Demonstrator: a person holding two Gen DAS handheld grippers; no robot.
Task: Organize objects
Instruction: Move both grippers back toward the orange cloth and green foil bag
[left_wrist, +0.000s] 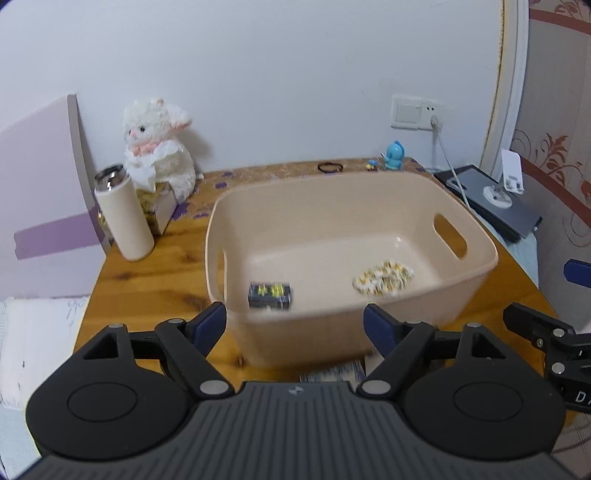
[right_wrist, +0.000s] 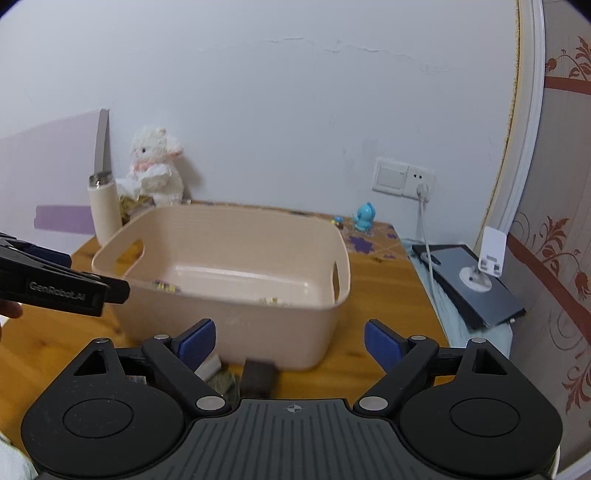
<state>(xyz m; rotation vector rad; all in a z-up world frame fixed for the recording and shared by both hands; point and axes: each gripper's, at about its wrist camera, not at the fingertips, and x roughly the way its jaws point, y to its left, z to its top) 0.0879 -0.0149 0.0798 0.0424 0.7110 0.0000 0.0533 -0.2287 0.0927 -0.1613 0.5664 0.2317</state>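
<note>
Beige bin (left_wrist: 458, 280) set on wooden table (left_wrist: 155, 273), dark packet (left_wrist: 269, 295) and patterned pouch (left_wrist: 382, 282) held inside; left gripper (left_wrist: 294, 325) and right gripper (right_wrist: 290, 341) both spread wide, nothing gripped; cream flask (left_wrist: 123, 218), plush lamb (left_wrist: 159, 147) seated behind.

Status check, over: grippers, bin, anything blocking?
Left gripper open, empty. Right gripper open, empty. Beige bin holds dark packet and speckled packet. Small items ahead of bin; nothing blocking.

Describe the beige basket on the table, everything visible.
The beige basket looks like smooth plastic: rectangular, rounded corners, an oval handle slot in each short wall. It stands upright on the wooden table. Inside lie a dark packet with yellow print near the left wall and a pale speckled item farther right, apart.
</note>
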